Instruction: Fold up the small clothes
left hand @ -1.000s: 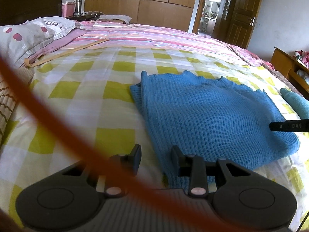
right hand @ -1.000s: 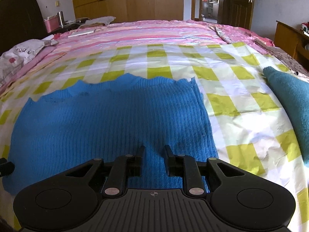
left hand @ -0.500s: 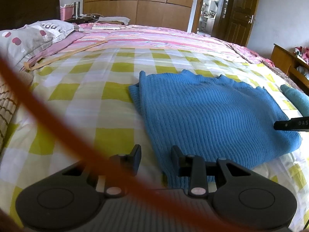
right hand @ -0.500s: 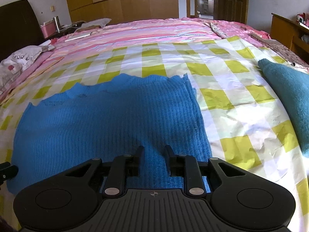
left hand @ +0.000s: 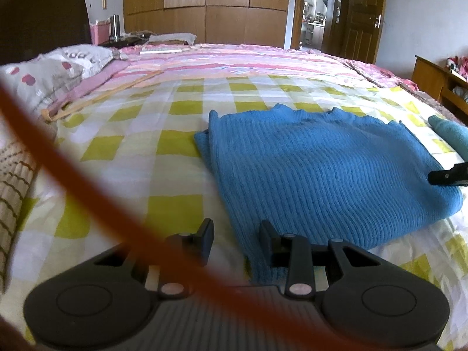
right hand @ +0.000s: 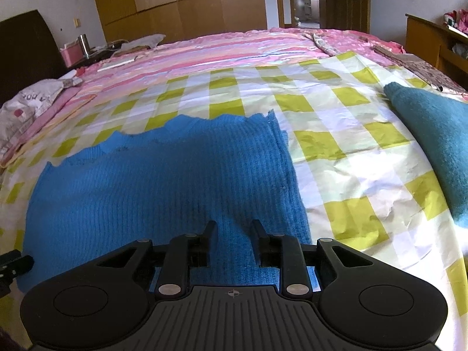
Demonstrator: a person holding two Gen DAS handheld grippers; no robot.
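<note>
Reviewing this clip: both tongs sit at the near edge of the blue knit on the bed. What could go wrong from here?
1. The left tongs straddle only the blue knit's left corner, so a grab may catch a sliver and slip.
2. The right tongs stand apart over the knit; closing low could pinch the checked sheet too.
3. An orange cord blurs across the left view and might snag.

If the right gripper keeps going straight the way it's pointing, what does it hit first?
Most likely the blue knit sweater: the right gripper points down at it, jaws apart over its near edge. How close it hangs is unclear.
</note>
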